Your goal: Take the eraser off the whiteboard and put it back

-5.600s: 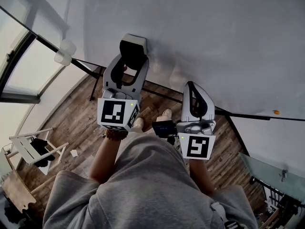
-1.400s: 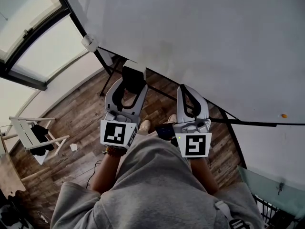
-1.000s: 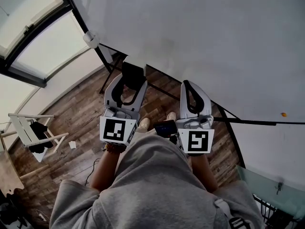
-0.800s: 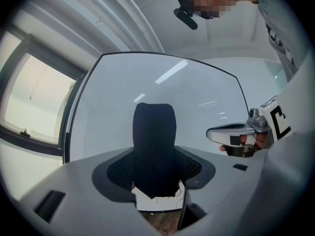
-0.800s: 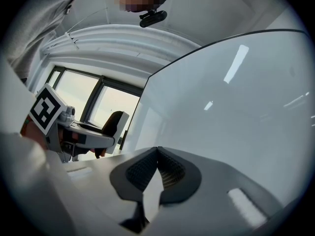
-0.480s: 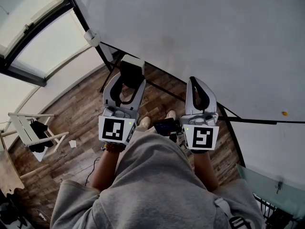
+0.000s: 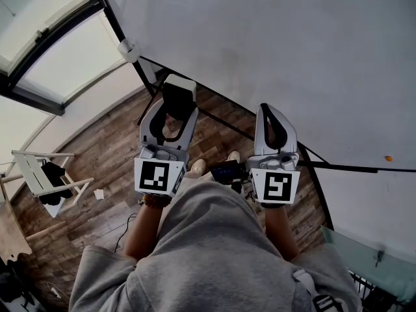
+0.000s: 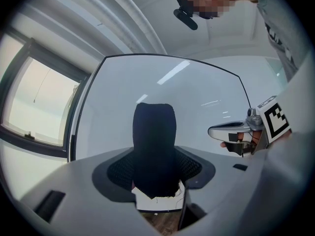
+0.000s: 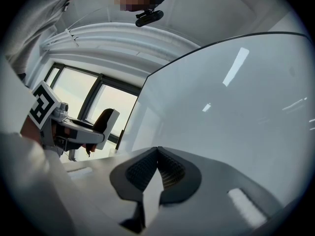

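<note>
Your left fingers (image 8: 189,166) are clamped on the eraser (image 8: 154,146), in front of the whiteboard (image 7: 292,51). Your right fingers (image 9: 170,170) are together and empty. Bring the eraser in square, seat it flat, then let go. Its gap to the board and its far face are hidden.

The whiteboard (image 7: 273,38) runs off the head view's top edge.

one eraser (image 8: 154,146), one whiteboard (image 7: 292,44), two grippers (image 7: 177,109) (image 7: 269,109)

Upright black eraser (image 8: 154,146) before whiteboard (image 8: 206,92)
</note>
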{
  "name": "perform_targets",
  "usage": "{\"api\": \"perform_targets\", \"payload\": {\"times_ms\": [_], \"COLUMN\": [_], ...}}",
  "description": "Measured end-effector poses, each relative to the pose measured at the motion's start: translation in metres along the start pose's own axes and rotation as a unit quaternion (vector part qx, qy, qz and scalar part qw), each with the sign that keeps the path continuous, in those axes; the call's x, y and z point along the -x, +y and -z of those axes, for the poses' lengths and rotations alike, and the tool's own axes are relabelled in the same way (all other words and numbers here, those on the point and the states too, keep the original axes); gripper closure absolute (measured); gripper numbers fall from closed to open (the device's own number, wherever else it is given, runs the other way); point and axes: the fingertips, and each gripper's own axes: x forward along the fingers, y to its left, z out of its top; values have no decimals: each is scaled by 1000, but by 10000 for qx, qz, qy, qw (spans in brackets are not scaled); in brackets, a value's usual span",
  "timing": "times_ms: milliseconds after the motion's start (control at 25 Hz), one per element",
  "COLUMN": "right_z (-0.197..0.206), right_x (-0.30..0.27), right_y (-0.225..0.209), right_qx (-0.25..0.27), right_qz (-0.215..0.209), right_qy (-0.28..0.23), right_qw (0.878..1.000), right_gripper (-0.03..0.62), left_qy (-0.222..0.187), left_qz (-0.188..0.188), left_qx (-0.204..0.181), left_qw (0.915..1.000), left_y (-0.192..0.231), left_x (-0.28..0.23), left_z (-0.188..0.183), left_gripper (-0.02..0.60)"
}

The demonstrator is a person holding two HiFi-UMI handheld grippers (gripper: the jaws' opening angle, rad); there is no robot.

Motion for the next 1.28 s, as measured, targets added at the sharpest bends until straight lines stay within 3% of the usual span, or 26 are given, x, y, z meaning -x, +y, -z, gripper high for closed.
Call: {"api": "perform_targets", "payload": {"times_ms": [640,840,1280], "right_z": [9,0,12], "right_x": [5,5,21], "right_y": [2,1,-9], "right_qx": [90,-47,-80], "right_qz": [-133,-58,110], "right_qy": [79,-87,46], "right_qw": [9998,9999,9999], "right_gripper": [582,582,582], "left_qy": [41,64,114], "left_qz": [-121,-108,-9], "left_qx": [-107,-122,-174], "left_qw": [9999,9998,9998], "left_y": [1,-1,-12], "left_x": [5,5,3], "left_z": [2,4,6], "left_gripper": [344,344,344]}}
